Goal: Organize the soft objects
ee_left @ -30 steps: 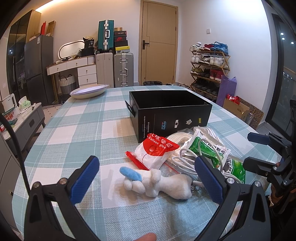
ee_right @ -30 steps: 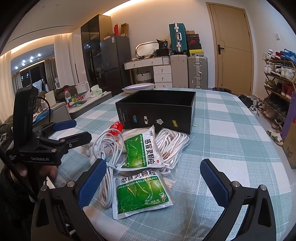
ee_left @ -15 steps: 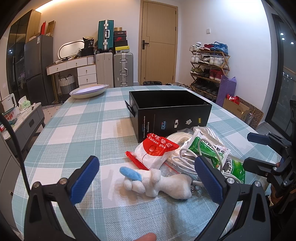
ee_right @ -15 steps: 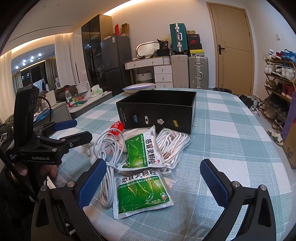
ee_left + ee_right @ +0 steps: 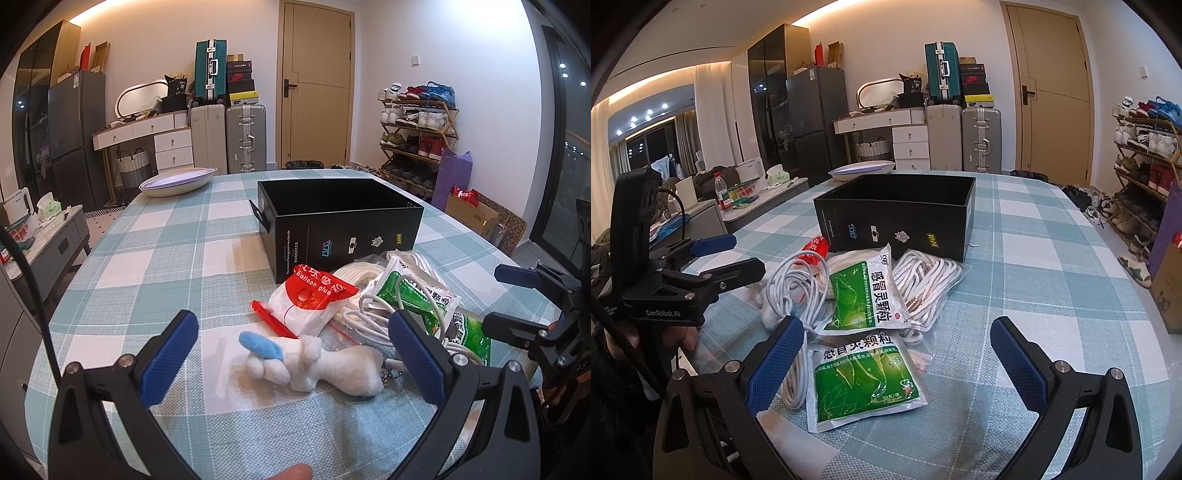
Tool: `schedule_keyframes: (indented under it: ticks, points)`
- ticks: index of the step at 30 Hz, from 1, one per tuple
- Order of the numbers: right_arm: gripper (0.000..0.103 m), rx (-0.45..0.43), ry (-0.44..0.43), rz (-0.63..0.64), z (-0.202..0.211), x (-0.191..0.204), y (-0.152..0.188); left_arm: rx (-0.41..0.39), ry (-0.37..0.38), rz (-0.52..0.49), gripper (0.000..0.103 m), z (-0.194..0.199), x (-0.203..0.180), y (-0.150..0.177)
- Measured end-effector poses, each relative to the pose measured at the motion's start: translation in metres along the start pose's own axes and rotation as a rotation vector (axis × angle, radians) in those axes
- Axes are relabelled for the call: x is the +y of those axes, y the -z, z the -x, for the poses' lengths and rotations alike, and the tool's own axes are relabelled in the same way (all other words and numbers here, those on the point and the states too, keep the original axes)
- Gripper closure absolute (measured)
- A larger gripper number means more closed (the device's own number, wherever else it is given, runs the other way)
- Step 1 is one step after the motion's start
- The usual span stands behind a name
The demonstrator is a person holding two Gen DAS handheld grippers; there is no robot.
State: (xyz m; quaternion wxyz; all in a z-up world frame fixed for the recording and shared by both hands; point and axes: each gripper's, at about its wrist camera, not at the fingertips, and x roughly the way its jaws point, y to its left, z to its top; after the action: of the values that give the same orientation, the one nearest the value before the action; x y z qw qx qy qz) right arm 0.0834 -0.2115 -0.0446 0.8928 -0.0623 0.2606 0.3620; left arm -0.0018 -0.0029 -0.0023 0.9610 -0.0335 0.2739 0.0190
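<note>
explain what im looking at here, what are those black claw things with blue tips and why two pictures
Those claws are hand-held grippers, one in each of a person's hands, no robot arm. Each carries a wide-angle camera looking along its fingers, so you get two pictures: one from the left gripper, one from the right gripper. Both are open and hold nothing.

On the checked tablecloth stands an open black box. In front of it lie a white plush toy with a blue ear, a red and white balloon glue packet, two green sachets and coiled white cords.
</note>
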Motion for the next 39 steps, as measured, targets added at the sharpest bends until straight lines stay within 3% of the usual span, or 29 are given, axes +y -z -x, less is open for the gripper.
schedule_keyframes:
  ticks: [7, 16, 27, 29, 31, 39]
  points:
    - [0.000, 0.053, 0.015, 0.014, -0.007, -0.004, 0.005, 0.001, -0.002, -0.001, 0.000, 0.000, 0.000, 0.000]
    - [0.000, 0.118, -0.004, 0.123, -0.017, 0.014, 0.015, 0.001, -0.002, -0.001, 0.000, 0.000, 0.000, 0.000]
    - [0.001, 0.148, -0.003, 0.200, -0.025, 0.031, 0.019, 0.001, -0.002, -0.001, 0.000, 0.000, -0.001, 0.000]
    - [0.006, 0.152, -0.006, 0.198, -0.026, 0.030, 0.019, 0.001, -0.002, -0.001, 0.000, 0.000, -0.001, 0.000]
    - [0.020, 0.159, -0.030, 0.202, -0.026, 0.031, 0.019, 0.002, -0.002, -0.001, 0.000, 0.000, -0.001, 0.000]
    - [0.042, 0.153, -0.058, 0.208, -0.021, 0.028, 0.021, 0.003, -0.003, 0.001, 0.000, -0.001, -0.001, 0.001]
